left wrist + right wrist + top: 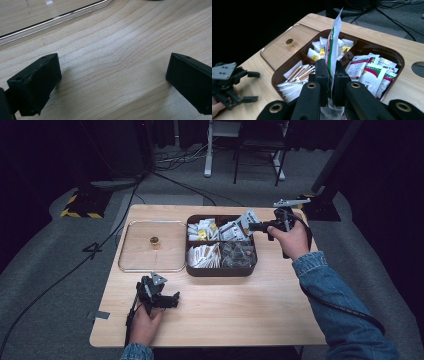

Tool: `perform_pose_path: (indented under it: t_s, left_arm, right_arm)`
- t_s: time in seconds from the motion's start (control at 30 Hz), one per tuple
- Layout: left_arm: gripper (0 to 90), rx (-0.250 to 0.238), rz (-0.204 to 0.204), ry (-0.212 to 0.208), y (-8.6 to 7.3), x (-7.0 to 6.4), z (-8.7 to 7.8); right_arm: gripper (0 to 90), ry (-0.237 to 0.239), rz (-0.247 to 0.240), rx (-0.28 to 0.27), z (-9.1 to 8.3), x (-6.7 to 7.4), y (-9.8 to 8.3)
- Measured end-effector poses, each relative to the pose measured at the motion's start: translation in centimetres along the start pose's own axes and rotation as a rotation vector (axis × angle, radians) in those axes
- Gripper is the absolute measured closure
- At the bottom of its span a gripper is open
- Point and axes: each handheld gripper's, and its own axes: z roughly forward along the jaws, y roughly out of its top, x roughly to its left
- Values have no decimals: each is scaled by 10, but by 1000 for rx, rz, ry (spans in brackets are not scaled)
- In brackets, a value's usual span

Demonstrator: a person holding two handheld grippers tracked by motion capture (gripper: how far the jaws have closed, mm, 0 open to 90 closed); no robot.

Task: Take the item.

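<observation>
A white sachet [334, 37] with a green and red stripe stands upright between the jaws of my right gripper [331, 67], which is shut on its lower end. In the high view the right gripper [252, 226] holds the sachet [248, 216] above the far right corner of a brown compartment box [220, 271]. The box [394, 56] holds several kinds of sachets in separate sections. My left gripper [176, 300] rests on the table at the front left, apart from the box. Its jaws [112, 60] stand wide open over bare wood.
A clear lid [145, 255] with a small gold knob [154, 240] lies flat to the left of the box. The lid's edge [52, 21] runs just ahead of the left gripper. A round hole [418, 68] is cut in the tabletop beyond the box.
</observation>
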Motion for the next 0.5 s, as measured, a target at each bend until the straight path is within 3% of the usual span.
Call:
perform_pose_path:
  t_s: [0.23, 0.5]
  left_arm:
    - [3, 0, 0, 0, 0, 0, 0]
    - [3, 0, 0, 0, 0, 0, 0]
  right_arm:
    - [863, 31, -21, -7, -22, 7, -12]
    - [863, 40, 5, -19, -45, 5, -30]
